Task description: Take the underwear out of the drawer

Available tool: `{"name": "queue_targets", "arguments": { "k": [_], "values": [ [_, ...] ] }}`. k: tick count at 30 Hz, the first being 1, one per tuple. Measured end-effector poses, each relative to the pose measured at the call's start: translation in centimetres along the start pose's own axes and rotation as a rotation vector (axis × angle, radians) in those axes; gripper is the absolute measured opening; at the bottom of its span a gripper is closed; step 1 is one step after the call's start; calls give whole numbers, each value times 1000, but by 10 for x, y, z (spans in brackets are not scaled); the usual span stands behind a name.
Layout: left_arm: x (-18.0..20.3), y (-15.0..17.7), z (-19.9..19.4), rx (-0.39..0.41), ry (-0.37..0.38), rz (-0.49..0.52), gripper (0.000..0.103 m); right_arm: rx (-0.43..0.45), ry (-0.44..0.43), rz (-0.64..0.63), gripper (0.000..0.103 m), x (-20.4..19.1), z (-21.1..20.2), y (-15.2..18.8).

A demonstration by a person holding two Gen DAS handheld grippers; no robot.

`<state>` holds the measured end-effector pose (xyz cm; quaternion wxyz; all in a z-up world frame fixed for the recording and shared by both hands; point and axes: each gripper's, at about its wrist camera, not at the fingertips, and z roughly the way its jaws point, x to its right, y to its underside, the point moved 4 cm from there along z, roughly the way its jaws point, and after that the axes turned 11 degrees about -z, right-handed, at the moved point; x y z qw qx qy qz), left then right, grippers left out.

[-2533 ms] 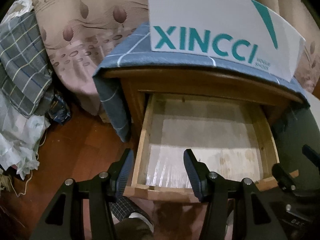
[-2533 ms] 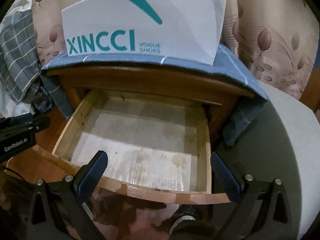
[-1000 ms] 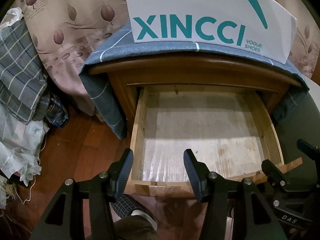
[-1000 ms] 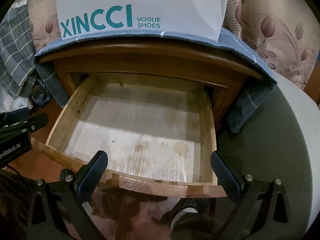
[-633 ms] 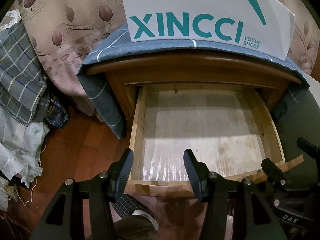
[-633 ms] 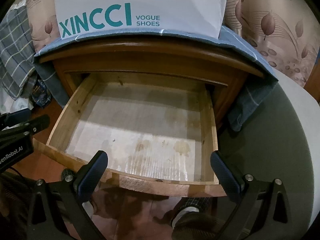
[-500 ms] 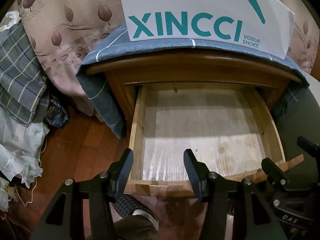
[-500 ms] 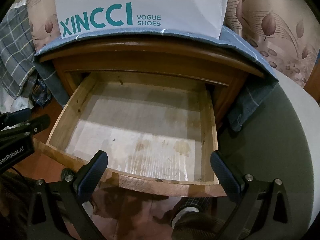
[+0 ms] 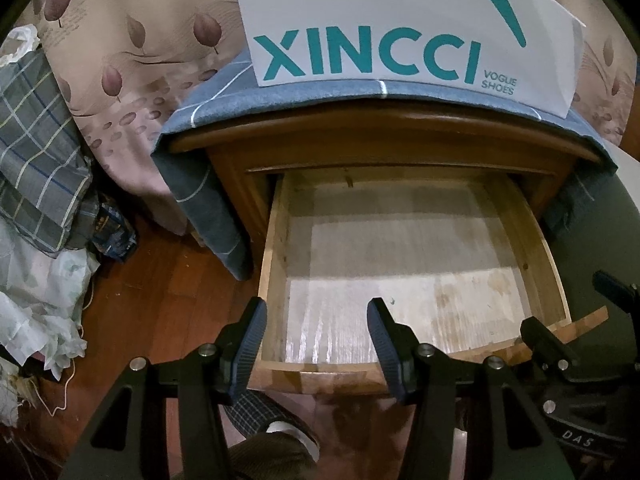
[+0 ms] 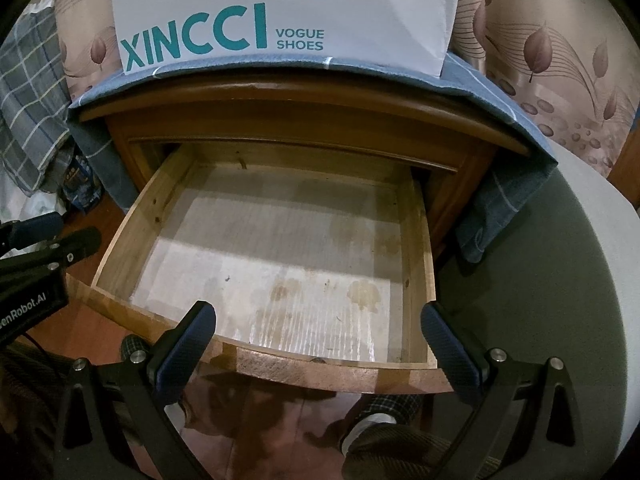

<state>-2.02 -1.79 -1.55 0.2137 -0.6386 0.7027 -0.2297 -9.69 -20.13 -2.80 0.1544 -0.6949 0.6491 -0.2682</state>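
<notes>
The wooden drawer (image 9: 276, 232) (image 10: 416, 240) of a bedside cabinet stands pulled out, and its pale lined bottom shows bare in both views. No underwear shows in either view. My left gripper (image 9: 316, 322) hovers open over the drawer's front left corner, nothing between its fingers. My right gripper (image 10: 318, 330) hangs wide open above the front rail, also empty. The right gripper's body (image 9: 560, 352) shows at the lower right of the left wrist view; the left one's body (image 10: 36, 264) shows at the left of the right wrist view.
A white XINCCI shoe box (image 9: 400, 28) (image 10: 280, 12) sits on the blue checked cloth (image 9: 208, 108) covering the cabinet top. A leaf-patterned curtain (image 9: 120, 40) hangs behind. Plaid fabric and bags (image 9: 36, 184) pile on the wooden floor at left. A pale round surface (image 10: 568, 280) lies right.
Since the oldest frames both views have shifted slightly closer to the cabinet. Over the last second nothing has visibly moved; both grippers stay open and empty.
</notes>
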Motion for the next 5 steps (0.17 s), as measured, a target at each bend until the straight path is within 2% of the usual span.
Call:
{"name": "queue_targets", "arguments": {
  "k": [5],
  "values": [
    [-1, 0, 0, -11, 10, -2, 53, -1, 1, -4, 101, 0, 0, 1]
  ]
}}
